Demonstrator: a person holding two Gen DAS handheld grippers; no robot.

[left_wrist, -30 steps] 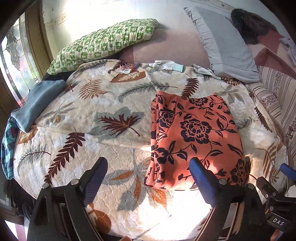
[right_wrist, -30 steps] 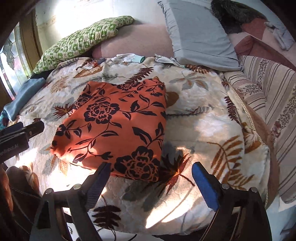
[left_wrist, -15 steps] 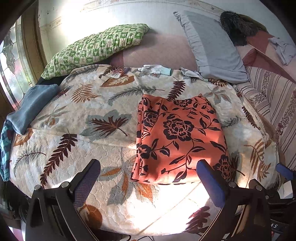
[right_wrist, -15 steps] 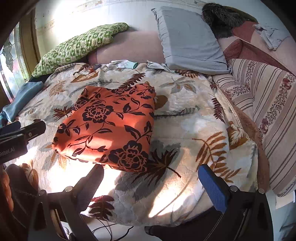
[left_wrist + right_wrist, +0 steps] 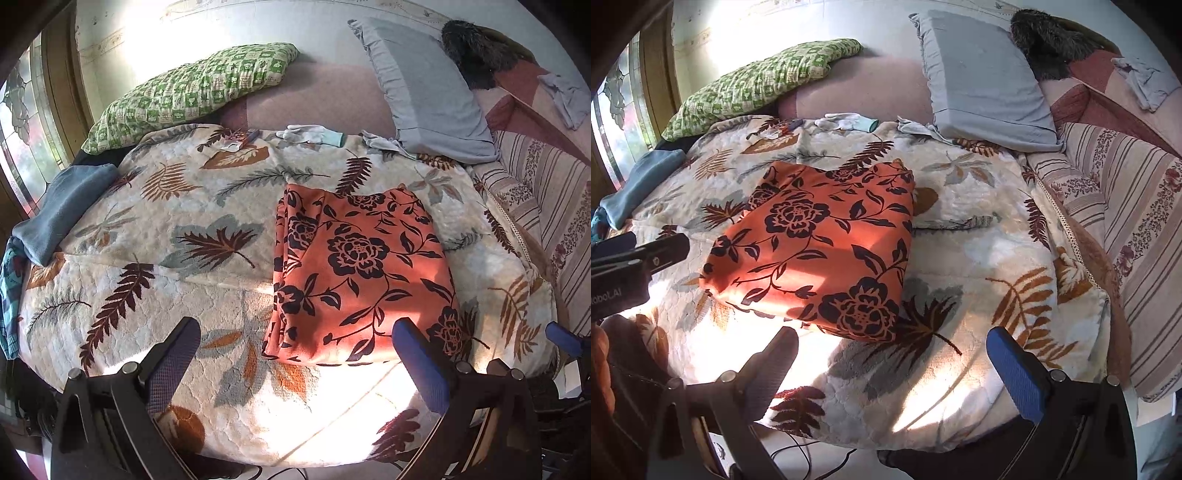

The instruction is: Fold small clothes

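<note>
An orange cloth with dark flower print [image 5: 354, 273] lies folded into a rough rectangle on the leaf-patterned bedspread [image 5: 155, 258]. It also shows in the right wrist view [image 5: 820, 243]. My left gripper [image 5: 295, 354] is open and empty, held back near the bed's front edge, just short of the cloth's near hem. My right gripper [image 5: 892, 369] is open and empty, above the bedspread in front of the cloth's near right corner. The left gripper's body [image 5: 635, 254] shows at the left edge of the right wrist view.
A green checked pillow [image 5: 192, 88] and a grey pillow [image 5: 424, 88] lean at the back. A blue folded garment [image 5: 62, 210] lies at the left edge. White gloves [image 5: 314, 134] and small items lie near the headboard. A striped cushion [image 5: 1126, 229] borders the right side.
Both grippers have drawn back from the folded cloth toward the bed's front edge. The cloth has stayed in place.
</note>
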